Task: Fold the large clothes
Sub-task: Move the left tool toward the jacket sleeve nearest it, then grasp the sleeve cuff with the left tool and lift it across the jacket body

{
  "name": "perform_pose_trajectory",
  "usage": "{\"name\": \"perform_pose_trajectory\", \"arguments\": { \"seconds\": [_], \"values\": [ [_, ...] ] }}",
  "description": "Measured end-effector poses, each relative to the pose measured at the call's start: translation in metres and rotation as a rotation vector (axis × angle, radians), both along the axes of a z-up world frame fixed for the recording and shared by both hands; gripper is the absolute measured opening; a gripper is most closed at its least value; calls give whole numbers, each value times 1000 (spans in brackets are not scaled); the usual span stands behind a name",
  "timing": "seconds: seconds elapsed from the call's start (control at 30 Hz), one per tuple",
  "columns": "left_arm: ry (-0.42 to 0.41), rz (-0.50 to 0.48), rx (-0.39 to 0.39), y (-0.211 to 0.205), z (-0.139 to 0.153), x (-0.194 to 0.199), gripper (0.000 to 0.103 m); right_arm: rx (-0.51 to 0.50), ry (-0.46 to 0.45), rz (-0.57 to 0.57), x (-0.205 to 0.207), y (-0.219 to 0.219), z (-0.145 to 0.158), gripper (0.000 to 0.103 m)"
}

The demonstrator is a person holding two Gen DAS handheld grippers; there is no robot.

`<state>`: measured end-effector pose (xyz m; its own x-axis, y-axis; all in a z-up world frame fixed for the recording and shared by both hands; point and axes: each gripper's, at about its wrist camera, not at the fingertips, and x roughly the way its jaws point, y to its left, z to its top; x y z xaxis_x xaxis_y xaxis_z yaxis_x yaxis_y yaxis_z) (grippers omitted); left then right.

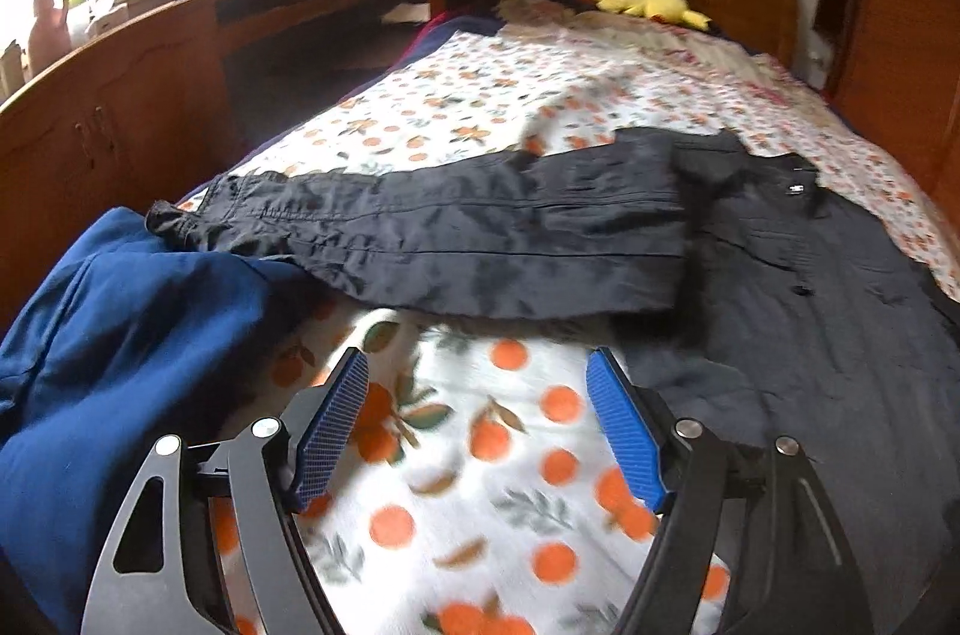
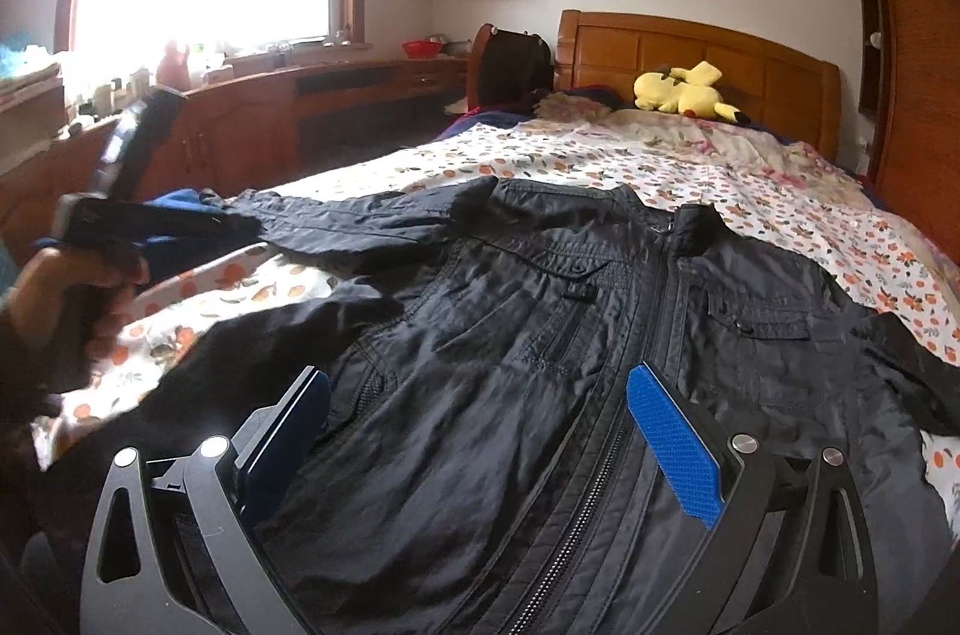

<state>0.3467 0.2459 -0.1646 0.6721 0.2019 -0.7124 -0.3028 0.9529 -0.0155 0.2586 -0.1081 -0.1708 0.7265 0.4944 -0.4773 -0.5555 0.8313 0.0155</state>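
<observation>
A black jacket (image 2: 570,335) is lying front-up and zipped across the orange-print bed (image 2: 600,155), its sleeve (image 1: 456,239) stretching out flat toward a blue garment (image 1: 120,335); no fold is showing yet, so folding appears barely begun. The left tongs (image 1: 480,419) and right tongs (image 2: 480,431) are both hovering spread apart, gripping nothing.

jacket (image 2: 540,335) on bedspread (image 2: 600,155), under and ahead of right gripper (image 2: 477,422) | sleeve (image 1: 450,239) ahead of left gripper (image 1: 477,416) | second garment (image 1: 120,335) to its left | plush toy (image 2: 684,92) far ahead by headboard (image 2: 690,47)
</observation>
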Motion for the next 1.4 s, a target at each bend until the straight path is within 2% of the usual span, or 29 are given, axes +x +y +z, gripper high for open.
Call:
{"name": "perform_pose_trajectory", "arguments": {
  "seconds": [0.17, 0.4, 0.57, 0.67, 0.7, 0.73, 0.77, 0.83, 0.93, 1.03, 1.2, 1.3, 1.4],
  "values": [
    [39, 42, 13, 17, -15, 24, 77, 43, -17, 16, -5, -1, 18, 96],
    [86, 88, -24, 37, -26, 47, 77, 59, -11, 30, -7, -1, 22, 96],
    [120, 139, -96, 57, -38, 57, 77, 74, -7, 29, -5, -4, 24, 96],
    [134, 153, -142, 64, -44, 62, 67, 82, -7, 28, -5, -5, 25, 96],
    [138, 152, -150, 65, -46, 64, 59, 83, -6, 28, -5, -6, 25, 96],
    [139, 149, -150, 64, -48, 67, 44, 81, -6, 26, -5, -5, 25, 96],
    [151, 145, -137, 62, -51, 70, 38, 74, -4, 21, -4, -5, 25, 96],
    [151, 140, -122, 58, -51, 73, 15, 73, -1, 19, -3, -5, 25, 96],
    [137, 125, -64, 46, -42, 76, 3, 69, -4, 18, -3, -5, 25, 96],
    [115, 86, 9, 28, -27, 75, 2, 70, -9, 13, -4, -7, 26, 96],
    [31, 7, 52, -8, 16, 62, 2, 57, -33, -18, -2, -14, 30, 96],
    [-26, -85, 88, -50, 47, 48, 2, 55, -45, -40, 1, -21, 32, 96],
    [-60, -163, 98, -87, 67, 34, 2, 59, -51, -58, 3, -29, 36, 96]
  ]
}}
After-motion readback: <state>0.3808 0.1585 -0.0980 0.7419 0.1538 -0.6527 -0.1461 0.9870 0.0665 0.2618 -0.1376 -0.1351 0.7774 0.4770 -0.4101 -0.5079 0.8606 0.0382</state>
